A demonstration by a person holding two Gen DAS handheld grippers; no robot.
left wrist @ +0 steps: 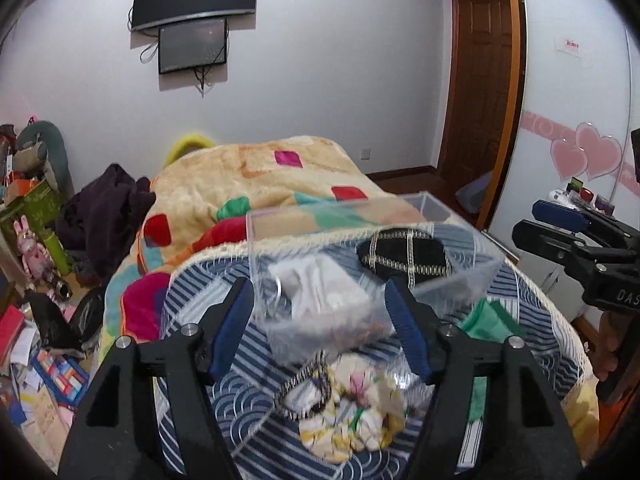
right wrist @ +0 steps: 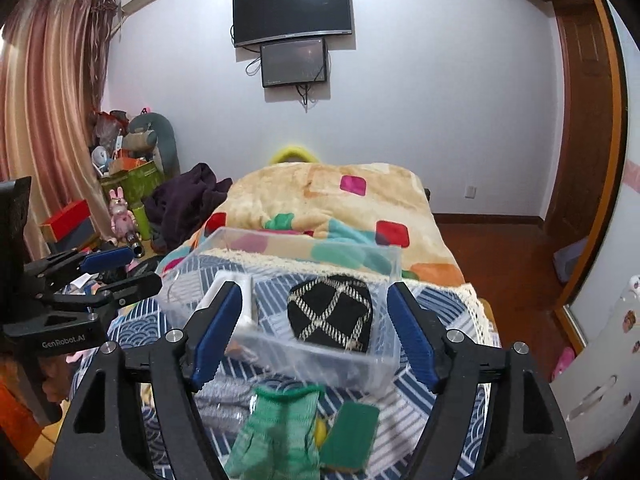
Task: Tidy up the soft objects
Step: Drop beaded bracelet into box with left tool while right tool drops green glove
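Observation:
A clear plastic box [left wrist: 460, 276] [right wrist: 384, 364] sits on the blue patterned cloth. It holds a black item with gold stripes [left wrist: 404, 254] [right wrist: 332, 318] and a white folded item [left wrist: 320, 284] [right wrist: 230, 284]. My left gripper [left wrist: 320, 328] is open and empty, above a floral cloth [left wrist: 352, 412] lying in front of the box. My right gripper [right wrist: 312, 332] is open and empty, above a green knitted item [right wrist: 276, 428] and a green pad [right wrist: 352, 432]. Green cloth also shows in the left wrist view [left wrist: 492, 320].
A beige blanket [left wrist: 240, 184] [right wrist: 320, 196] with coloured squares covers the bed behind the box. Clutter, boxes and a pink toy [left wrist: 30, 248] fill the floor at the left. Two screens [right wrist: 292, 12] hang on the far wall. A wooden door [left wrist: 480, 80] stands at the right.

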